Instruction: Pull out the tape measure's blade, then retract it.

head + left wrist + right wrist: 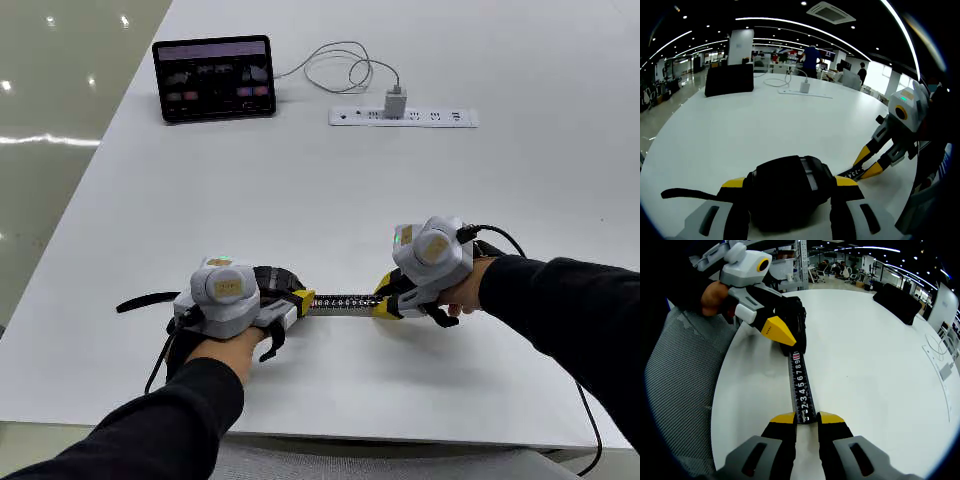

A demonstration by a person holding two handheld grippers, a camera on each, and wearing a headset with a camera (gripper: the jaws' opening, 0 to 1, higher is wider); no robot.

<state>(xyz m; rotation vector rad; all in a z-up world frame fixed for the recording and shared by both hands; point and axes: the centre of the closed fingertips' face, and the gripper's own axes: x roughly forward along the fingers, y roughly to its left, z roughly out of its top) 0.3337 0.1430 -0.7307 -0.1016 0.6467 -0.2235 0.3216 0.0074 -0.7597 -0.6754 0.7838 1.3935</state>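
Observation:
A black tape measure case (785,192) sits on the white table between my left gripper's (790,182) yellow-tipped fingers, which are shut on it; in the head view the case (278,281) lies at the left gripper (300,300). A short length of black blade (801,387) with white numbers runs across the table from the case (792,315) to my right gripper (806,417), which is shut on the blade's end. In the head view the blade (343,300) spans the gap to the right gripper (385,300). A black strap (145,300) trails left of the case.
A dark tablet (214,77) stands at the far left of the table. A white power strip (403,117) with a charger and coiled cable (340,68) lies at the far middle. The table's near edge (300,435) runs just below my arms.

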